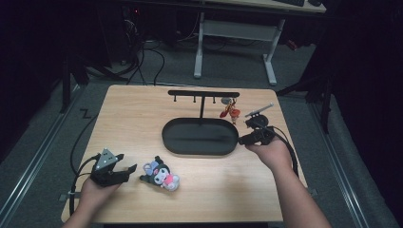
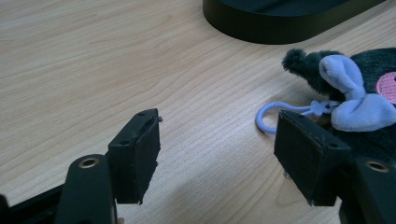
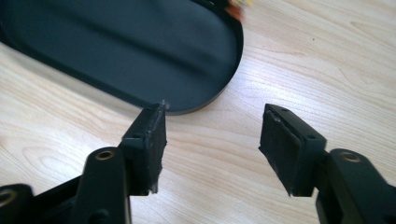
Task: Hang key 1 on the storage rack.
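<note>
No readable writing anywhere

Neither the plush toy [image 1: 160,175], the black tray [image 1: 199,137], the hanging charm [image 1: 230,111] nor the wooden desk [image 1: 142,118] carries any legible text, label, brand, number or sign in any view.

Black tray [image 1: 199,142], black plush toy [image 1: 161,175] with lilac bow, pale wood-grain table [image 1: 133,118]

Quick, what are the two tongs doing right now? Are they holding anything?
Left tongs: open, holding nothing, with the plush keychain just beside one pad.
Right tongs: open, holding nothing, above the table near the black tray.
</note>
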`<action>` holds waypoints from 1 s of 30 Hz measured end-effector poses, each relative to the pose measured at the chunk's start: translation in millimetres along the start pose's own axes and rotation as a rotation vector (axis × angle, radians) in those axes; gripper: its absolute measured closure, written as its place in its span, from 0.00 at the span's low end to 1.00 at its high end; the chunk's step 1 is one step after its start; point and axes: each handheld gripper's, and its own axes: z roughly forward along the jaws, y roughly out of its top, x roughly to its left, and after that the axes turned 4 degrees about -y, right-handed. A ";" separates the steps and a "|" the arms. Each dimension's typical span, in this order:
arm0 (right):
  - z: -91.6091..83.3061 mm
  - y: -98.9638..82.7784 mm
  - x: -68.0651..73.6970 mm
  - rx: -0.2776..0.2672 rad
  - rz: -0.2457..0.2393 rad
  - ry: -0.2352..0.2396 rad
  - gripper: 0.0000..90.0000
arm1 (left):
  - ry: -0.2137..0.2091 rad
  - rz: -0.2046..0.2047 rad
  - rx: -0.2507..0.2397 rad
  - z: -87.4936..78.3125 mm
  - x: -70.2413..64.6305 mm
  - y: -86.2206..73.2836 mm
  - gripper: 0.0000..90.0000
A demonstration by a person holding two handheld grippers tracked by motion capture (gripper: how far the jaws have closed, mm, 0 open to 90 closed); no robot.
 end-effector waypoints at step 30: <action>35.9 -161.6 45.7 -0.448 0.041 -0.039 0.46 | -0.039 0.006 -0.012 -2.3 -19.0 1.2 0.39</action>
